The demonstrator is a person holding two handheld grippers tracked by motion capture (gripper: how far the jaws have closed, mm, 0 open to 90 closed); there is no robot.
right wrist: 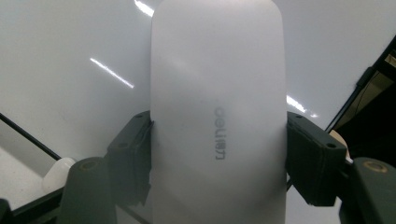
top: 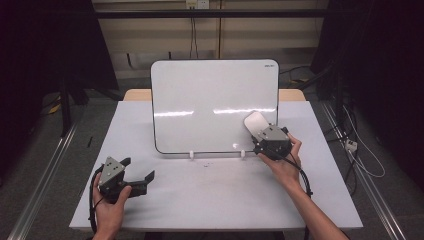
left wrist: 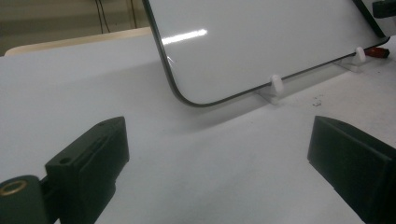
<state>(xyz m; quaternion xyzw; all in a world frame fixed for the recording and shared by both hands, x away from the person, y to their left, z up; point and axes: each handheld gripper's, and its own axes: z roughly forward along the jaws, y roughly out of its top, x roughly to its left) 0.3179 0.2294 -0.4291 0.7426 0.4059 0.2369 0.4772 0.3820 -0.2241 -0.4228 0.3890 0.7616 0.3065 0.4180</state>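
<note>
A white, oblong plastic whiteboard eraser with rounded ends is clamped across its width between the two black fingers of the right gripper, one finger pressed on each long side. In the right gripper view its long axis runs straight out from the gripper, with grey lettering printed lengthwise on its back. In the high view the eraser points up and to the left, away from the person, its far end lying against the lower right part of the board's face; whether the pad actually touches the surface cannot be told.

The board is a white rectangular whiteboard with a thin dark rim and rounded corners, standing nearly upright on small white plastic feet toward the back of the pale grey desk. Its face looks clean, with strips of reflected light.

The left gripper sits low at the front left of the desk, well apart from the board, held in the person's left hand. Its fingers stand wide apart with nothing between them, aimed toward the board's lower left corner. A small red-tipped object lies by the board's far foot.
</note>
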